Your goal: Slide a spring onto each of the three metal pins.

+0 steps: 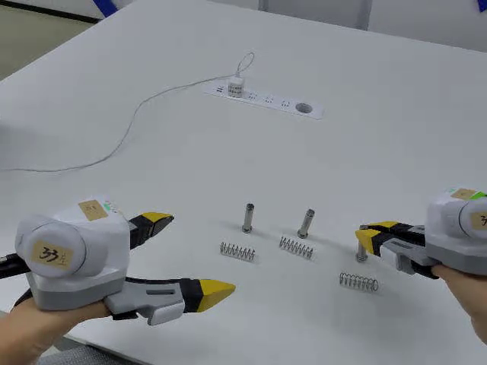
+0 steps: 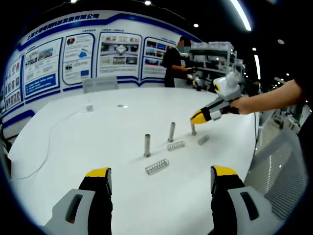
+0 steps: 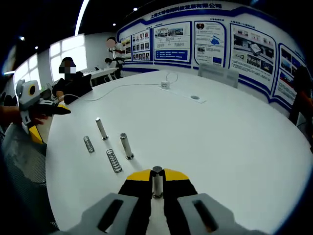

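Left hand-held gripper [image 1: 192, 252] wide, empty — right hand-held gripper [image 1: 369, 234] clamps pin [image 3: 156, 177], partly hidden

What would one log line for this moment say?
left gripper: open, holding nothing | right gripper: shut on right pin | three springs: lying loose | other two pins: upright, bare

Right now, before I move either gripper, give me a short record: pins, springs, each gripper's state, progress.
pins: three, upright on the white table: left pin, middle pin, right pin
springs: three, lying flat, each near a pin: left spring, middle spring, right spring
left gripper: open, empty, left of the left spring
right gripper: jaws closed around the right pin
progress: no spring on any pin yet
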A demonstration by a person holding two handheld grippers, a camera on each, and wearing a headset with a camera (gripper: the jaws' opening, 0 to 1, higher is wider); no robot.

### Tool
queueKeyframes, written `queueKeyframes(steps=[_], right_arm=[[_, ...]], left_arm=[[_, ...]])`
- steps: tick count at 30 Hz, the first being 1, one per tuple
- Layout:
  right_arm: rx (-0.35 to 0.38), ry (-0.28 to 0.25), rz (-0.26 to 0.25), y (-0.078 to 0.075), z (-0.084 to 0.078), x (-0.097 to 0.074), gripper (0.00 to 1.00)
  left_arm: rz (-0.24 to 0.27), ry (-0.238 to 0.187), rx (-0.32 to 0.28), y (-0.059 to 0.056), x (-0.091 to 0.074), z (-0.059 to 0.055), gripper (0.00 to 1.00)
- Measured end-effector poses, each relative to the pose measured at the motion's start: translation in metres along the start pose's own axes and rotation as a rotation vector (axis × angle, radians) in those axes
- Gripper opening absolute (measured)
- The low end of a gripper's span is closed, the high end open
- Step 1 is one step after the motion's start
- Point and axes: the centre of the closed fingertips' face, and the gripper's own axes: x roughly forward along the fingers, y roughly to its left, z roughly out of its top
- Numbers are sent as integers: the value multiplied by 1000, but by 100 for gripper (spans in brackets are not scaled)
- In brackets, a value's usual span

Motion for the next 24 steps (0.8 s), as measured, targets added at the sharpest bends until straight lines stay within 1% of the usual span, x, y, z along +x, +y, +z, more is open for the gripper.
queueKeyframes(steps=[5, 9, 16, 19, 22, 24], right_arm=[[-10, -17, 13, 1, -1, -4, 8], [-29, -19, 15, 6, -2, -7, 8], [-28, -26, 15, 4, -3, -11, 8], [-26, -29, 16, 3, -5, -13, 8], [-42, -29, 20, 4, -6, -14, 8], [-42, -29, 22, 2, -6, -14, 9]], left_arm=[[-1, 6, 5, -1, 0, -1, 85], [-3, 9, 7, -2, 1, -2, 85], [-11, 13, 7, -5, 1, -2, 85], [4, 19, 2, 0, 0, -3, 85], [11, 12, -13, 3, -1, -2, 85], [15, 9, -17, 3, -1, -2, 85]])
